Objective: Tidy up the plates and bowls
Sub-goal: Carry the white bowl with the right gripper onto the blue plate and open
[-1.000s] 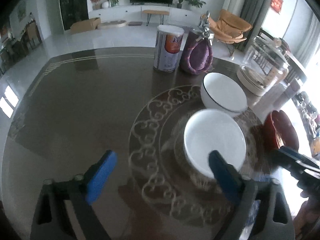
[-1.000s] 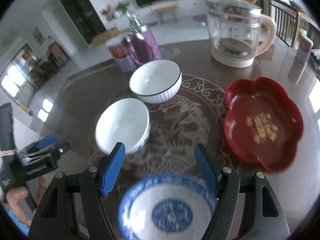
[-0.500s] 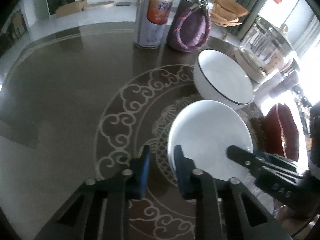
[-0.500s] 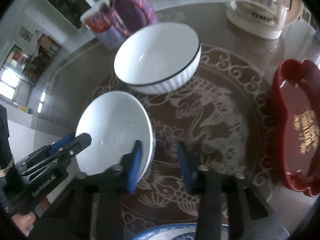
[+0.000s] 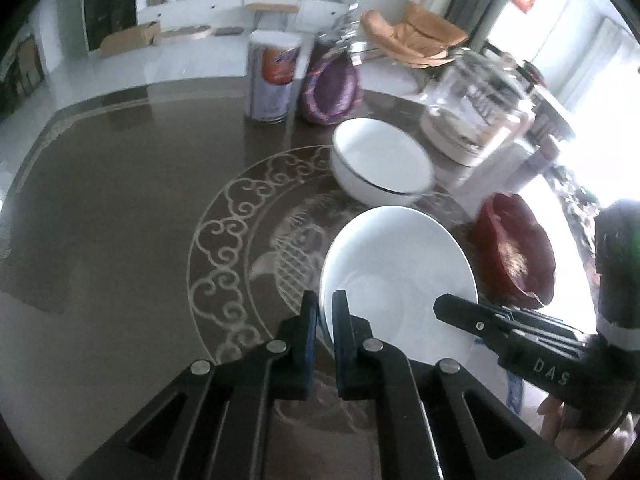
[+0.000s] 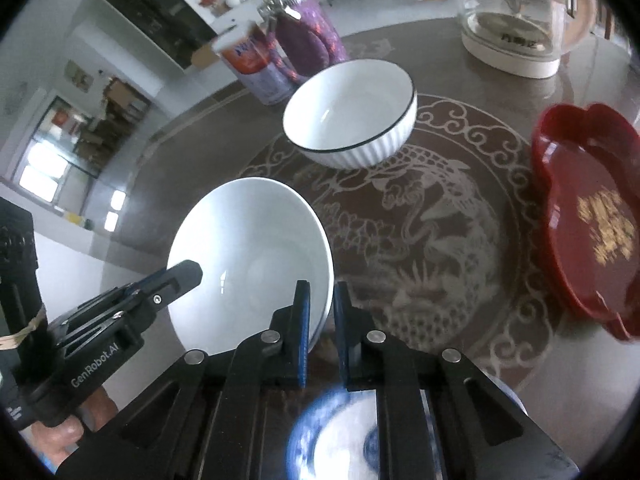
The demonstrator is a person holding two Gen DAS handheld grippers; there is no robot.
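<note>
Plain white bowl point(image 5: 400, 276) sits on the dark table point(image 5: 120, 200), over the pale dragon-and-cloud inlay, near the front edge. It is gripped from both sides. Left gripper point(image 5: 325, 312) is clamped on the bowl's left rim, the blue pads either side of the wall. Right gripper point(image 6: 320, 304) is clamped on the right rim in the same way; the rim is seen between its pads, one pad inside the bowl, one outside.

Black-rimmed ribbed bowl point(image 6: 350, 114) stands just beyond the plain bowl, apart from it. Red lobed dish point(image 6: 588, 240) with gold characters lies to the right, well apart. Blue-and-white bowl point(image 6: 340, 440) is seen nearest, partly hidden under the right gripper.

At the far side: a printed can point(image 5: 272, 76) and a purple jar point(image 5: 330, 88) side by side; a glass kettle point(image 6: 516, 12) on a cream base at far right.
</note>
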